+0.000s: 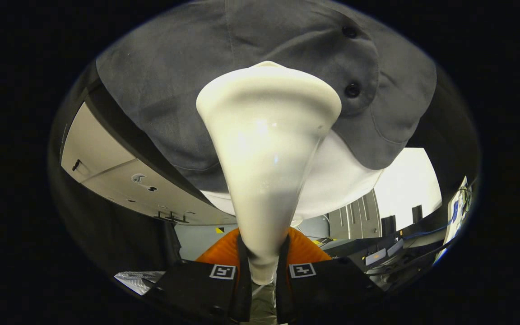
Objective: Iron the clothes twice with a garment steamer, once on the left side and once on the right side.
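Steamer (266, 158) in gripper (263, 259), head toward shirt (174, 81)

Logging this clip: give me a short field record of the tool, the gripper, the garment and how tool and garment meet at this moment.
tool: white steamer head, narrow neck between the fingers, wide end pointing away
gripper: gripper shut on the steamer head's neck
garment: grey shirt hanging just ahead, two dark buttons beside the steamer head
under layer: white cloth showing below the grey hem
contact: wide end at the grey fabric; actual touch cannot be told
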`<move>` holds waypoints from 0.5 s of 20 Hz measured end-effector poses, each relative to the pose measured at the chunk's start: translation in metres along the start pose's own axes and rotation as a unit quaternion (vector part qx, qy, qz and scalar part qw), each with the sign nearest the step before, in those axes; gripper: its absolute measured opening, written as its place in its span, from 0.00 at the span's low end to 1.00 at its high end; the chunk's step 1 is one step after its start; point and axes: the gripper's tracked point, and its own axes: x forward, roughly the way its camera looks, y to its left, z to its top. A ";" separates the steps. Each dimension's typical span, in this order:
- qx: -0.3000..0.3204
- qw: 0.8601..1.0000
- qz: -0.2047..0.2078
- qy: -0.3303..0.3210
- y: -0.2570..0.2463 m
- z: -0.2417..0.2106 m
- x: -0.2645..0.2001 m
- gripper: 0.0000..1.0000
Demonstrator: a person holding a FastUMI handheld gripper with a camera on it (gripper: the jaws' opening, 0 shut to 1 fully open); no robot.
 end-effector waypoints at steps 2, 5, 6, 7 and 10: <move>0.002 1.000 -0.003 -0.009 -0.002 0.006 -0.013 0.29; 0.001 1.000 0.003 -0.028 -0.002 0.020 -0.041 0.29; 0.001 0.999 0.006 -0.036 0.000 0.024 -0.050 0.29; 0.000 0.999 0.008 -0.043 0.002 0.029 -0.060 0.29; -0.010 0.997 0.011 -0.071 0.003 0.052 -0.092 0.29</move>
